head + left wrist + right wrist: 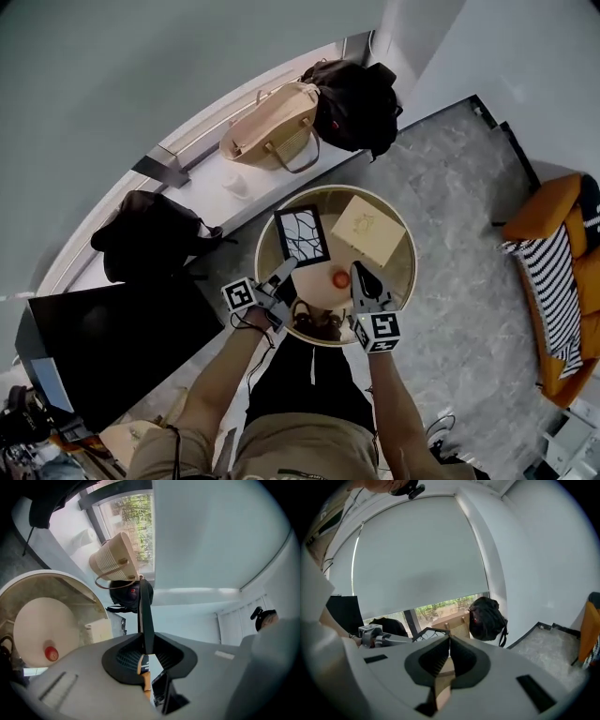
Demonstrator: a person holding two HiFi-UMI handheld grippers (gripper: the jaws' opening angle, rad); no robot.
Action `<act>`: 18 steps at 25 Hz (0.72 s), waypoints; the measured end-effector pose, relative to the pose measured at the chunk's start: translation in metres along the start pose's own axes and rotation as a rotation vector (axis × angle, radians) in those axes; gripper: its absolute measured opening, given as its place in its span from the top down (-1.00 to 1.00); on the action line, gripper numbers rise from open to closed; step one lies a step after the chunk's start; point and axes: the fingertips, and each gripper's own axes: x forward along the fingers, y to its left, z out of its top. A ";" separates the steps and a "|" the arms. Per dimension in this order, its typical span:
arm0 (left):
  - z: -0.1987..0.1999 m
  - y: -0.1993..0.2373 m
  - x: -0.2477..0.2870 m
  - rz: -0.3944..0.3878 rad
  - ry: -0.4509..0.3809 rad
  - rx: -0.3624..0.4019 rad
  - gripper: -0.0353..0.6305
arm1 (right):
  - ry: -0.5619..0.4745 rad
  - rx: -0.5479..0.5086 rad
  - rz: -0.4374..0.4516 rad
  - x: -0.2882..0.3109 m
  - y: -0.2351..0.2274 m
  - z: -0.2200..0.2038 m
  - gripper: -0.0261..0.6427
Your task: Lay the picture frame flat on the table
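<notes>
A black picture frame (302,235) with a white branching pattern is over the left part of the round table (409,272), its face turned up toward me. My left gripper (288,267) is shut on its near edge. In the left gripper view the thin black frame edge (146,620) runs up out of the left gripper (146,654), clamped between the jaws. My right gripper (359,272) hovers over the table's near side, shut and empty, beside a small red object (340,279). In the right gripper view the right gripper (450,641) has its jaws together, and the frame (429,632) shows just beyond it.
A tan box (368,230) lies on the table right of the frame. A beige handbag (272,131) and a black backpack (356,103) sit on the window ledge behind. Another black bag (150,234) is at the left, an orange sofa (562,281) at the right.
</notes>
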 end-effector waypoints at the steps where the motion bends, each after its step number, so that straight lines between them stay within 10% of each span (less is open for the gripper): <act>1: 0.006 0.017 0.006 0.003 0.000 -0.002 0.67 | 0.003 0.013 0.002 0.008 -0.006 -0.013 0.90; 18: 0.061 0.208 0.074 0.095 0.082 0.064 0.67 | 0.070 0.143 0.014 0.101 -0.067 -0.170 0.90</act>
